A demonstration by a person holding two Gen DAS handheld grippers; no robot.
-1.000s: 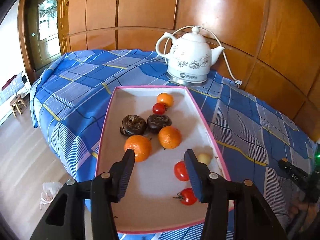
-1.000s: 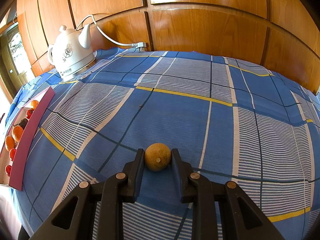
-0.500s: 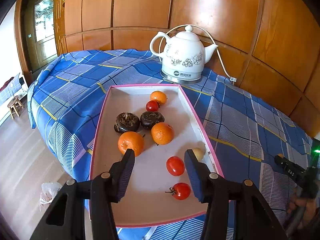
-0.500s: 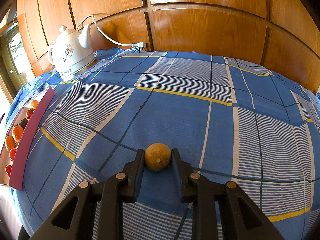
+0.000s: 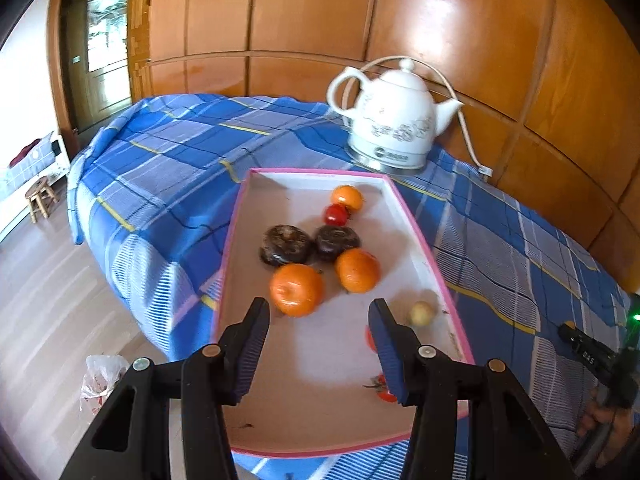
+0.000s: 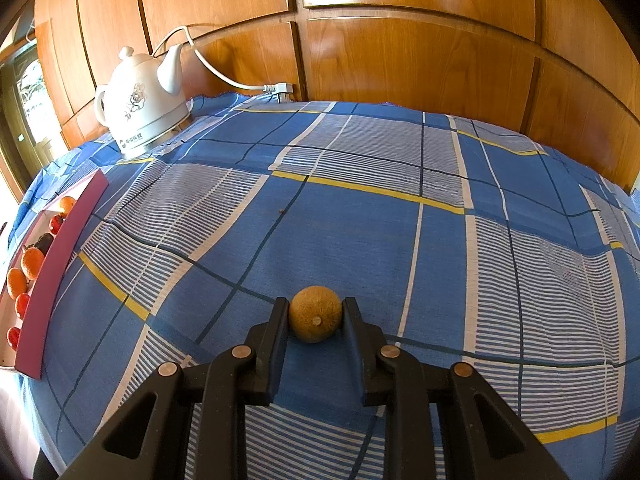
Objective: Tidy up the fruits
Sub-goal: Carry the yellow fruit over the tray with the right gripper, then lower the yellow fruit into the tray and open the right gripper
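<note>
A pink-rimmed white tray (image 5: 404, 208) lies on the blue checked cloth and holds oranges (image 5: 297, 289), small red tomatoes (image 5: 337, 214), two dark brown fruits (image 5: 286, 243) and a small pale fruit (image 5: 421, 313). My left gripper (image 5: 320, 334) is open and empty above the tray's near end. My right gripper (image 6: 315, 322) is shut on a small round tan fruit (image 6: 314, 318) just above the cloth. The tray's pink side (image 6: 66, 268) shows at the far left of the right wrist view.
A white electric kettle (image 5: 394, 124) with a cord stands behind the tray by the wood-panelled wall; it also shows in the right wrist view (image 6: 140, 108). The table edge drops to the floor at left, with a stool (image 5: 40, 196) and a plastic bag (image 5: 102, 380) there.
My left gripper's view has shifted left and back toward the tray's near end; the tomatoes now sit partly behind its right finger. The right gripper keeps still with the tan fruit.
</note>
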